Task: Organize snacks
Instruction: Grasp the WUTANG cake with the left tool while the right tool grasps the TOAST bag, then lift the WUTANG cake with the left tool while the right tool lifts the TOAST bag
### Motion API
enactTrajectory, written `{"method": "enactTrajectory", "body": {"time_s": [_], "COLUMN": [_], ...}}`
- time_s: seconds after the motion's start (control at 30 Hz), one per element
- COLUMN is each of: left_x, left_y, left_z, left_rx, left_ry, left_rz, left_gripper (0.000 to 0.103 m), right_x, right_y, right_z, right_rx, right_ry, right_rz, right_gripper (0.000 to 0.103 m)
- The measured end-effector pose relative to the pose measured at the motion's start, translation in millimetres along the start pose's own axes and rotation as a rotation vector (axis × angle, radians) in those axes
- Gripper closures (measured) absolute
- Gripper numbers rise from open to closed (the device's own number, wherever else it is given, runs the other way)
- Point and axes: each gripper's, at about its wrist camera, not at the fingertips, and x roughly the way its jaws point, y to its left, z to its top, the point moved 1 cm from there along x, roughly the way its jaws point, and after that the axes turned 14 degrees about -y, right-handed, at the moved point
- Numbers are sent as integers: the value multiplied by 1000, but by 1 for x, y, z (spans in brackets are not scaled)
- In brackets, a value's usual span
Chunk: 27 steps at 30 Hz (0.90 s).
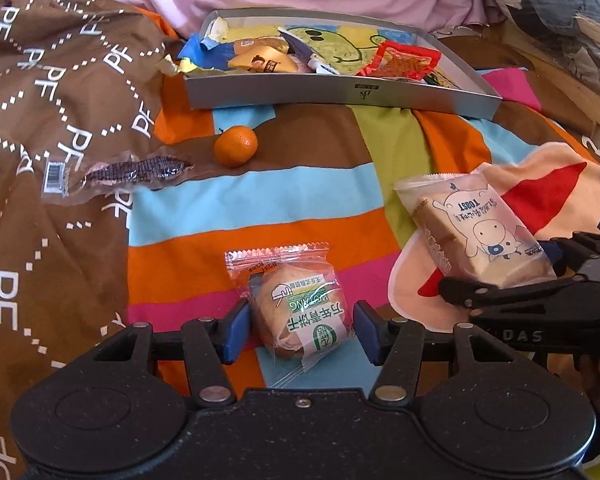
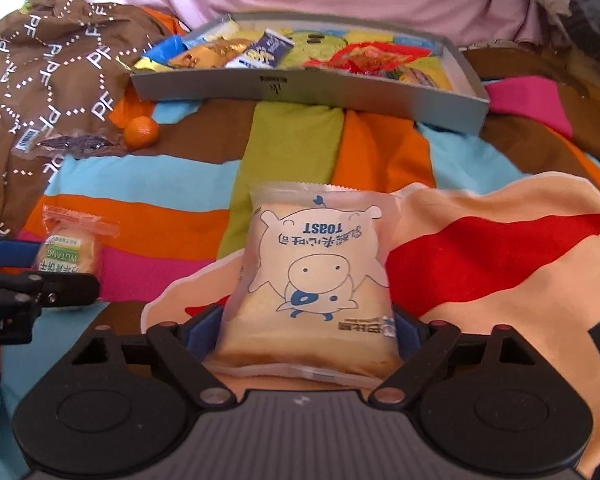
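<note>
Bedspread (image 1: 300, 184): striped, carries everything; a soft, uneven surface, so packets lie tilted rather than flat.

Brown sheet (image 1: 52, 92): bunched to the left of the tray, partly under one loose item.

Tray (image 1: 340, 98): grey, shallow, at the far side of the spread. It already holds several wrapped snacks, so it reads as the collecting point; all places below are given from it.

Toast pack (image 2: 312, 280): well in front of the tray, toward its right end, lying on a cartoon patch of the spread. The right gripper (image 2: 304, 332) has its blue pads against both sides of the pack's near end and appears closed on it, presumably for transfer.

Biscuit pack (image 1: 300, 308): well in front of the tray's middle. The left gripper (image 1: 302, 332) straddles it, jaws apart; the left pad is close to the wrapper, the right pad clear of it. No grip yet.

Dark packet (image 1: 136, 172): in front of the tray's left corner, on the sheet's edge, untouched.

Orange (image 1: 236, 146): just right of that packet, nearer the tray, loose.
</note>
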Motion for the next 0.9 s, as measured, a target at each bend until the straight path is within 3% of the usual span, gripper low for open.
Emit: {"method": "enactTrajectory", "body": {"time_s": [0.1, 0.23, 0.57, 0.9], "left_x": [4, 9, 8, 2], "left_y": [-2, -5, -13, -20], "left_z": [-2, -2, -3, -4], "left_rx": [2, 0, 37, 77], "left_ry": [-9, -20, -49, -91], "left_rz": [-1, -6, 0, -10], "left_gripper": [45, 45, 46, 47], "right_x": [4, 1, -5, -24], "right_y": [8, 11, 24, 43], "right_z": [-2, -4, -5, -8], "right_rx": [-44, -56, -125, -244], "right_ry": [3, -13, -60, -190], "right_rz": [-16, 2, -11, -60], "right_gripper": [10, 22, 26, 27]}}
